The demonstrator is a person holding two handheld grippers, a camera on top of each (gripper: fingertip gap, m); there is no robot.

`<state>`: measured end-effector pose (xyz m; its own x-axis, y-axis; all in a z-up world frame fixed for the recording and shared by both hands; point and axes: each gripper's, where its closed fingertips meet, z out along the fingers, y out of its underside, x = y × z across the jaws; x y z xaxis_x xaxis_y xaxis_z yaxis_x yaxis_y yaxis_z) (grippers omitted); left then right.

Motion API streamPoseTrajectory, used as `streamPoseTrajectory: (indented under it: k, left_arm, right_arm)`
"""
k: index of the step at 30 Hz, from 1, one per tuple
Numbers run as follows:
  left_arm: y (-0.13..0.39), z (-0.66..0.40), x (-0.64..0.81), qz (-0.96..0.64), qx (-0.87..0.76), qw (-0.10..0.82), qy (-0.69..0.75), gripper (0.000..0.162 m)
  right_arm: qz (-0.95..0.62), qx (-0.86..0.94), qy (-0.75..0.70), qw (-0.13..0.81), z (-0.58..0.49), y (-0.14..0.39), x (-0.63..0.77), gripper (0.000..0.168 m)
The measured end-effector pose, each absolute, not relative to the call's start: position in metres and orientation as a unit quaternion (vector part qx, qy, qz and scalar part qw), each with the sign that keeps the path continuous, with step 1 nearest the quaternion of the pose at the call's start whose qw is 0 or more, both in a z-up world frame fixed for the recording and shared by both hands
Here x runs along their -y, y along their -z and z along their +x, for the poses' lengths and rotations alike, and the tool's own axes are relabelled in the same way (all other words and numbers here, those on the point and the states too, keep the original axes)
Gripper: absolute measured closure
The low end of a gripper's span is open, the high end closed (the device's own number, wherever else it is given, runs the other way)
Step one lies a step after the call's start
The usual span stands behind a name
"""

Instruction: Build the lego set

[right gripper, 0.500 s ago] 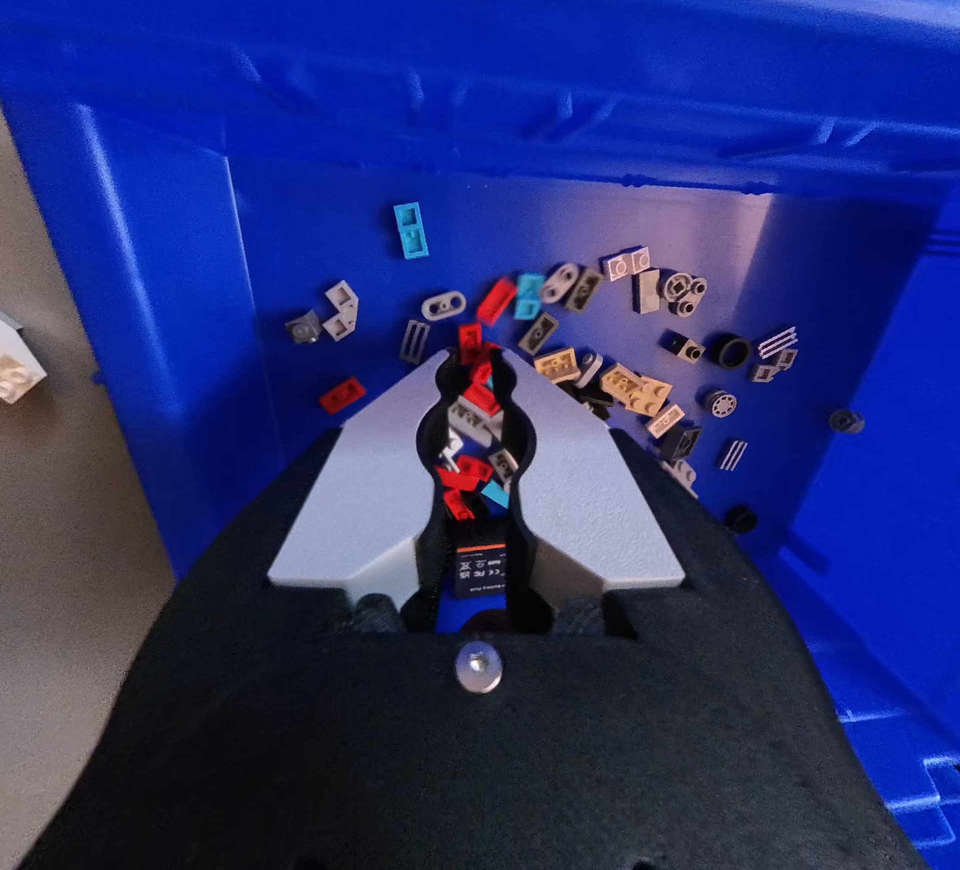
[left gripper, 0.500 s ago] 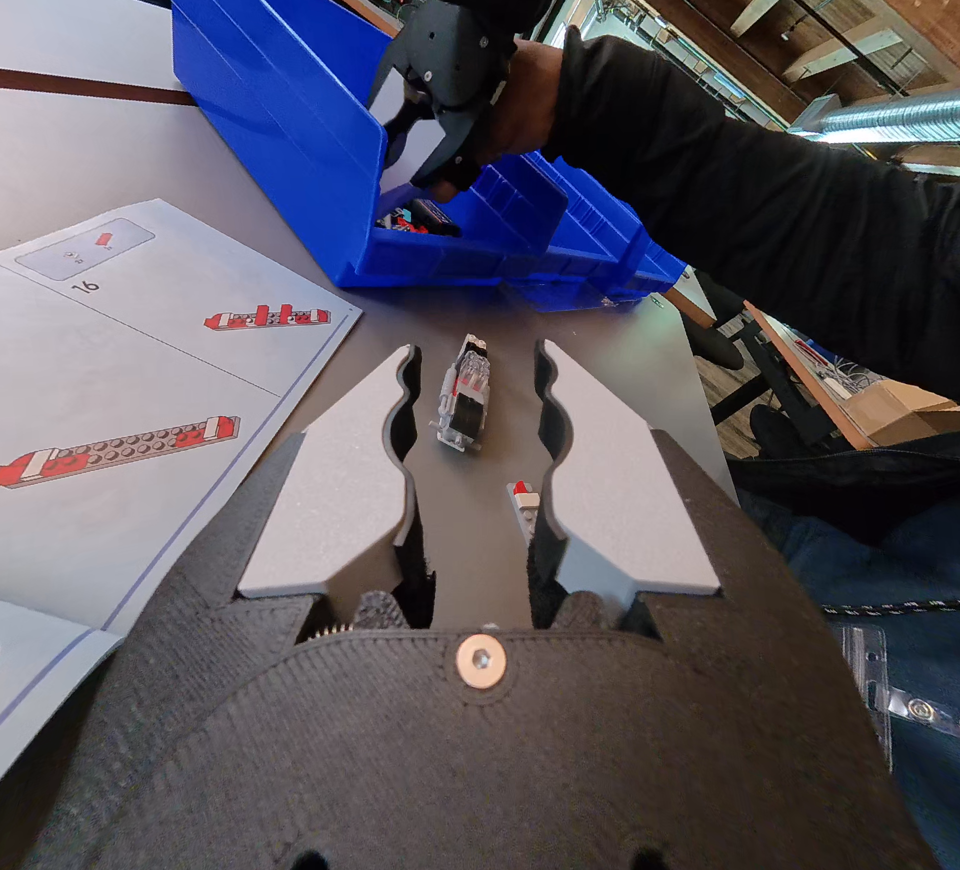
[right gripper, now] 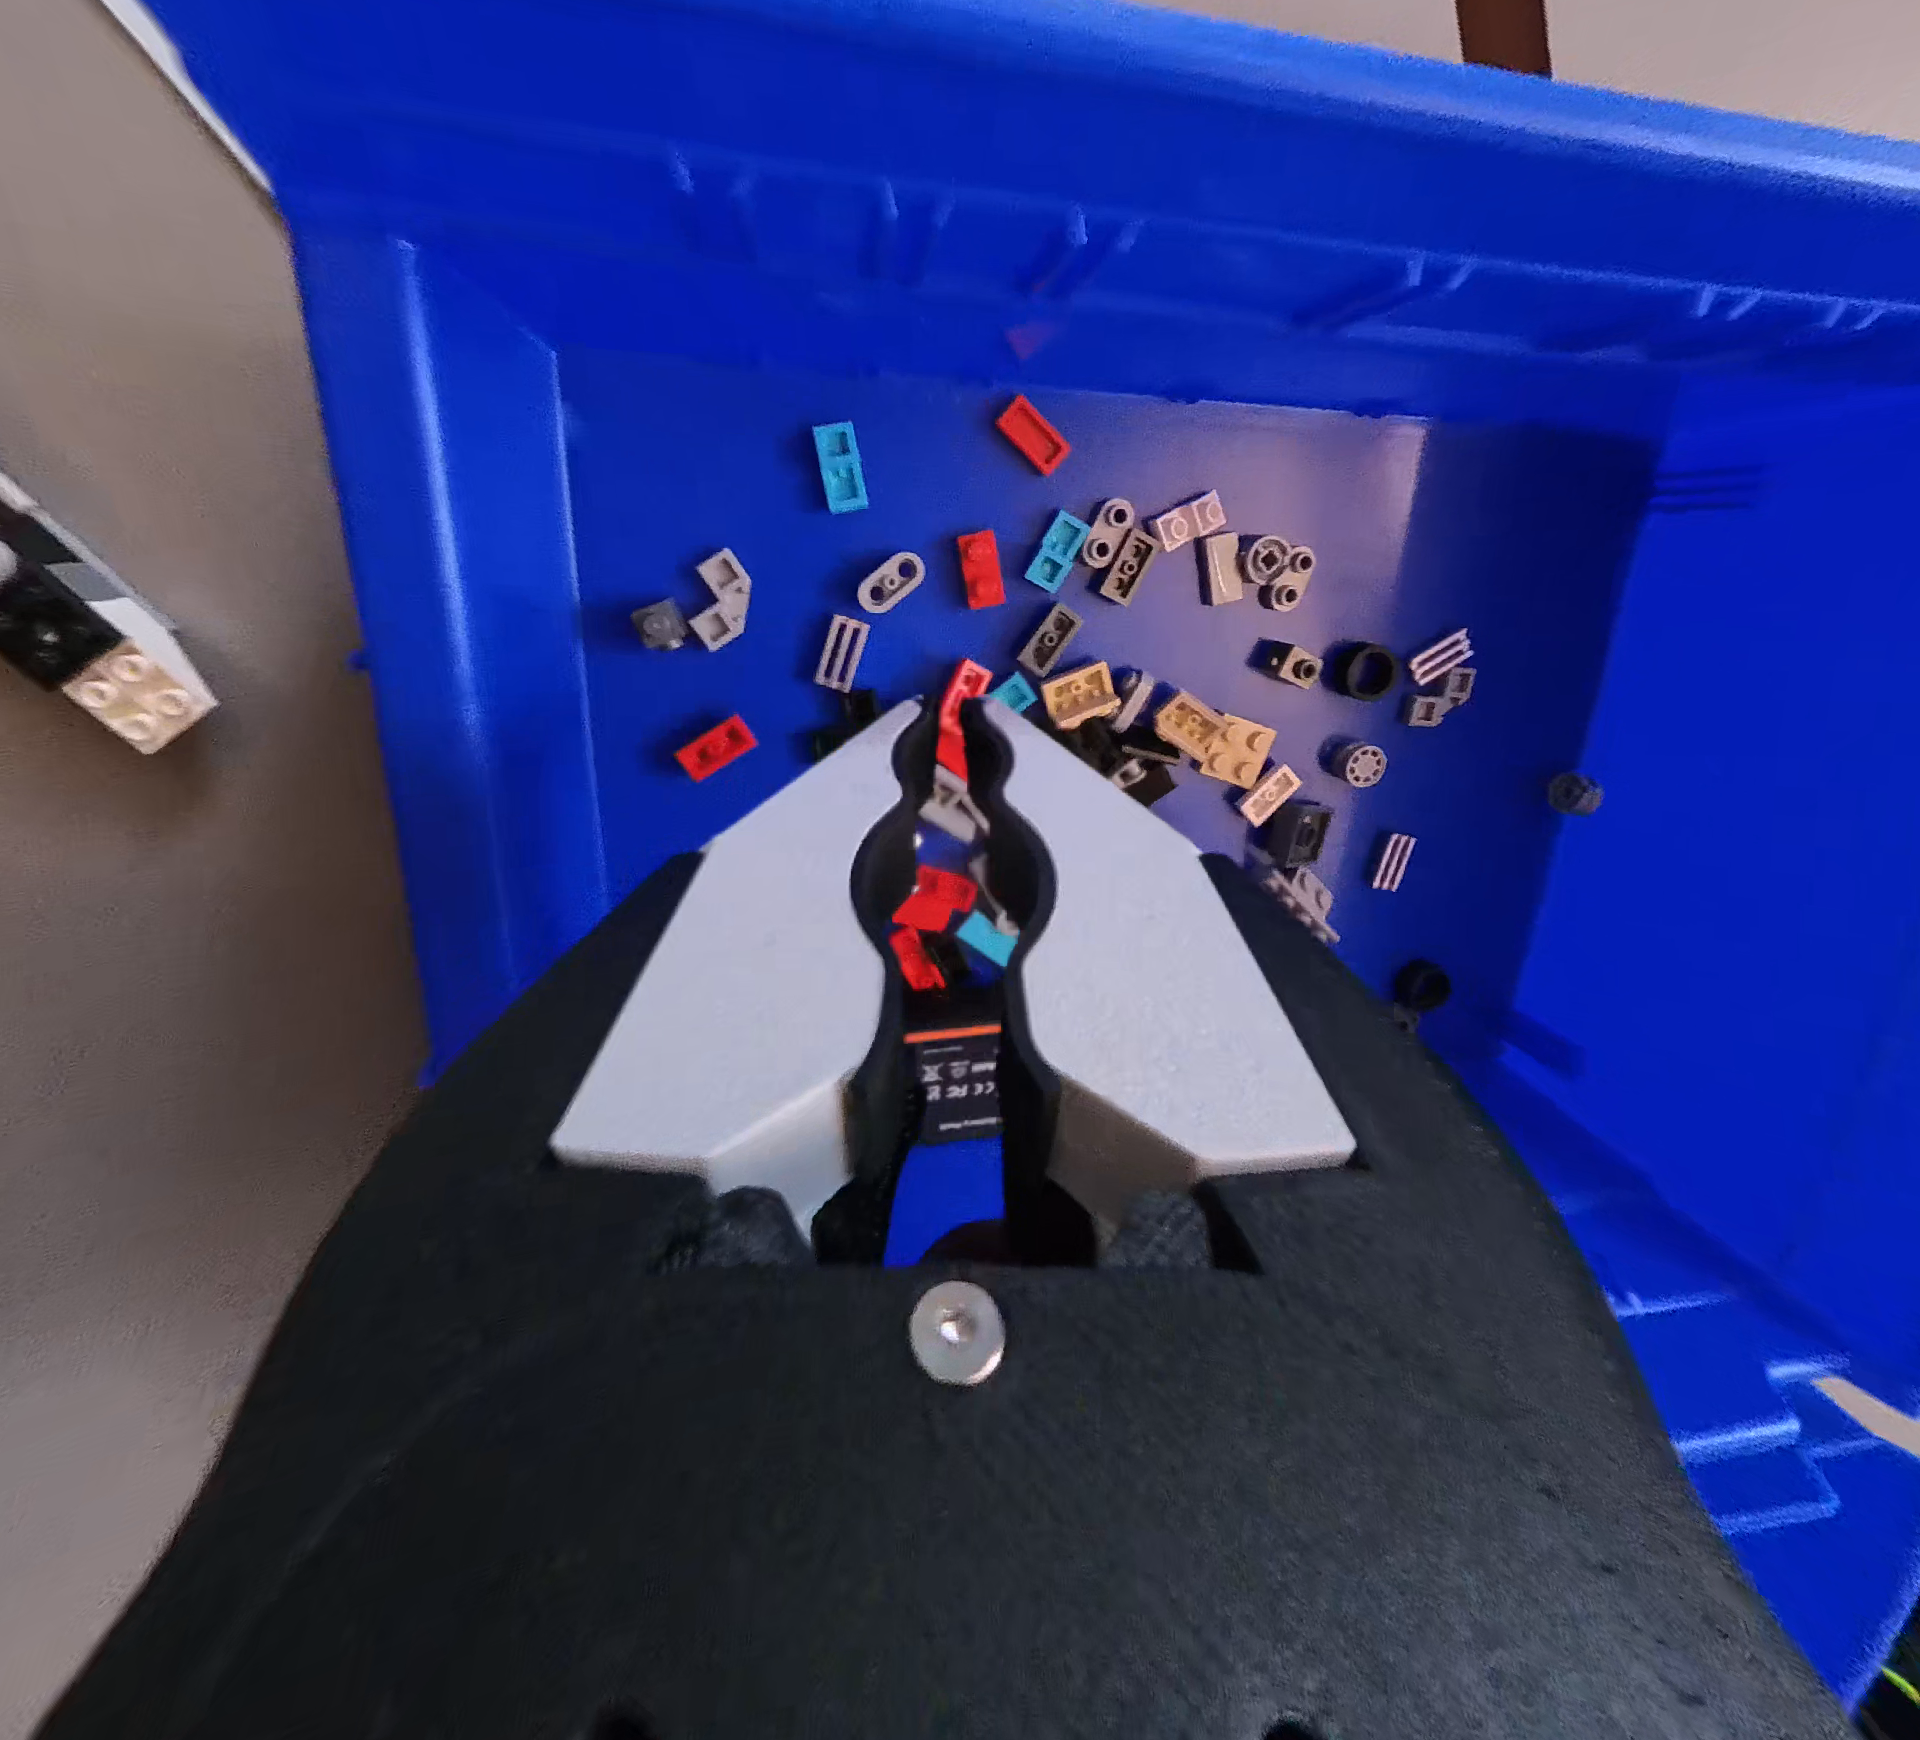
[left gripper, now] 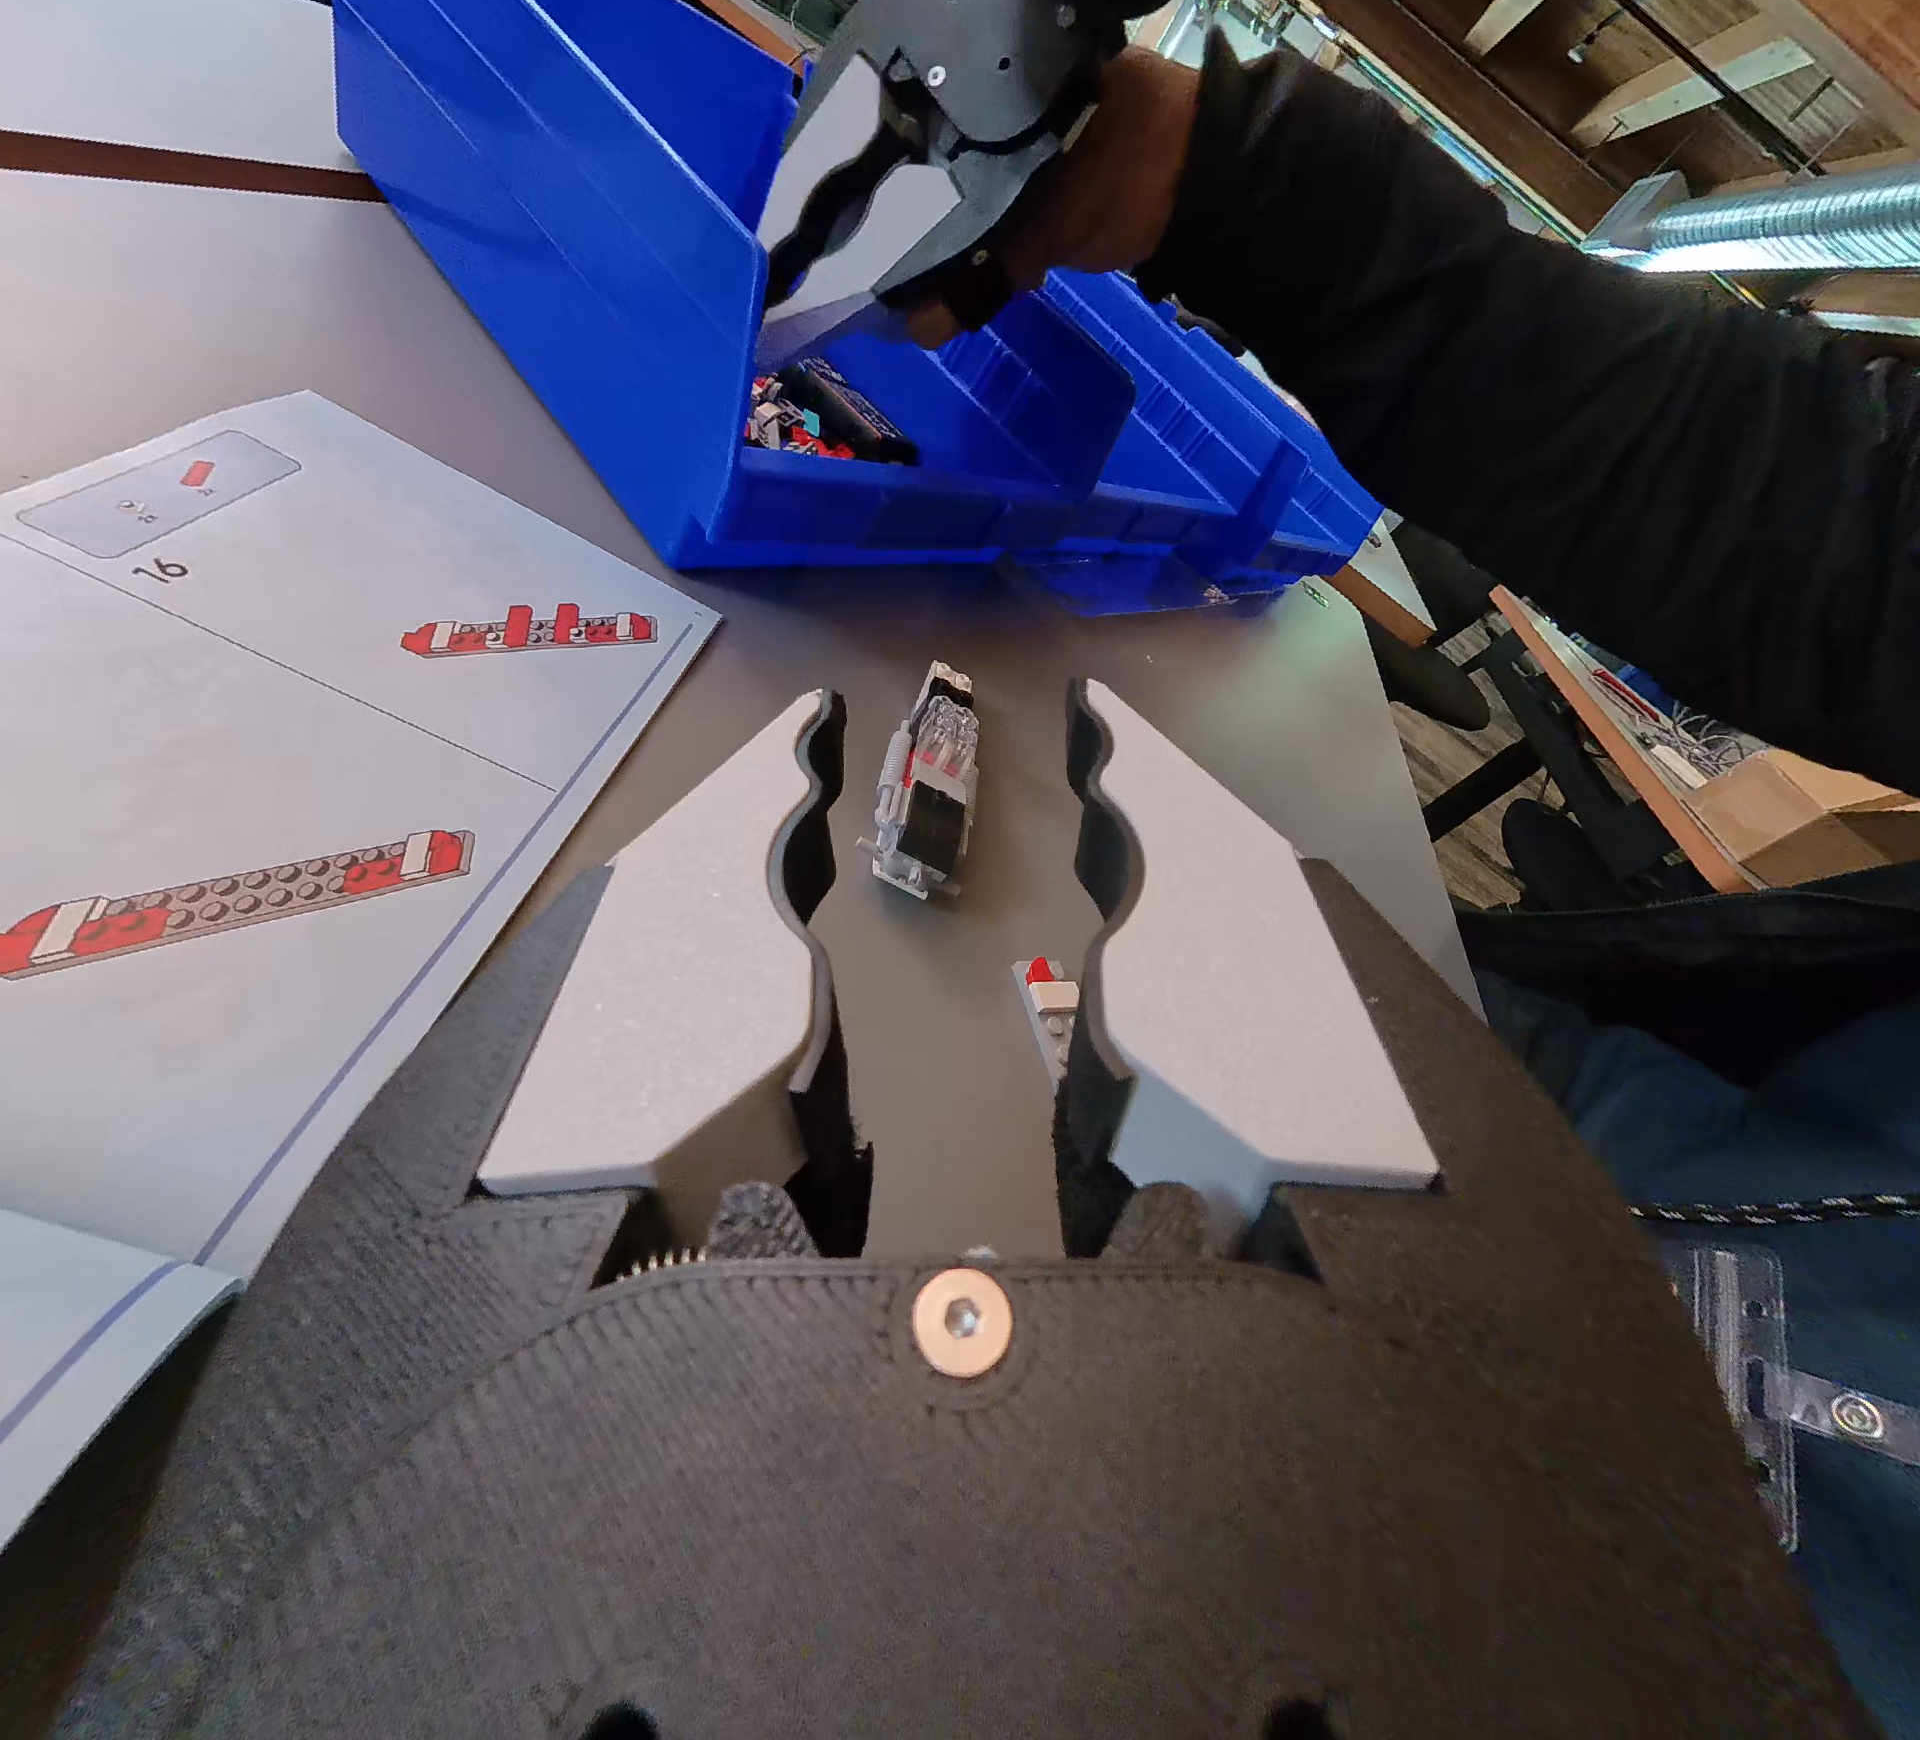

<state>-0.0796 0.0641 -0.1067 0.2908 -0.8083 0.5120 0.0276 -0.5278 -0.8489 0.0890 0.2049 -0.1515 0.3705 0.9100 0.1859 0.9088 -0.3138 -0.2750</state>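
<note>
Right gripper (right gripper: 961, 719) is pinching a red plate (right gripper: 961, 703) over the bin (right gripper: 1143, 163); left gripper (left gripper: 951, 724), fingers wide, is waiting. I'd lift straight up, grip steady.

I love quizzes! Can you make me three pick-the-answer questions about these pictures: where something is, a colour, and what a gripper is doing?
1. Where is the instruction booklet?
A. In the bin
B. On the table beside the bin
C. On the floor

2. What colour is the bin?
A. Green
B. Yellow
C. Blue

3. What is the right gripper doing?
A. Pinching a red piece
B. Wide open
C. Holding the booklet

Answers: 1 B, it lies flat on the grey table. 2 C, its walls are blue. 3 A, the tips are closed on the red piece.
</note>
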Motion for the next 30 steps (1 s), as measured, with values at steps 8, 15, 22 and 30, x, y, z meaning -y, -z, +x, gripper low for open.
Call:
streamPoseTrajectory:
  k: [8,15,22,30]
  left_arm:
    - [0.105,-0.081,-0.065,-0.695,-0.274,0.396,0.534,0.118]
    - [0.106,-0.080,-0.063,-0.697,-0.279,0.393,0.531,0.118]
    - [0.106,-0.080,-0.064,-0.697,-0.276,0.392,0.533,0.118]
    - [0.105,-0.082,-0.064,-0.695,-0.272,0.393,0.537,0.118]
  right_arm:
    - [-0.797,0.586,0.000,0.145,0.078,0.177,-0.224,0.152]
    - [-0.797,0.588,-0.006,0.139,0.073,0.184,-0.229,0.154]
    - [-0.791,0.594,-0.005,0.147,0.072,0.184,-0.227,0.160]
    - [-0.798,0.561,-0.033,0.219,0.063,0.135,-0.206,0.160]
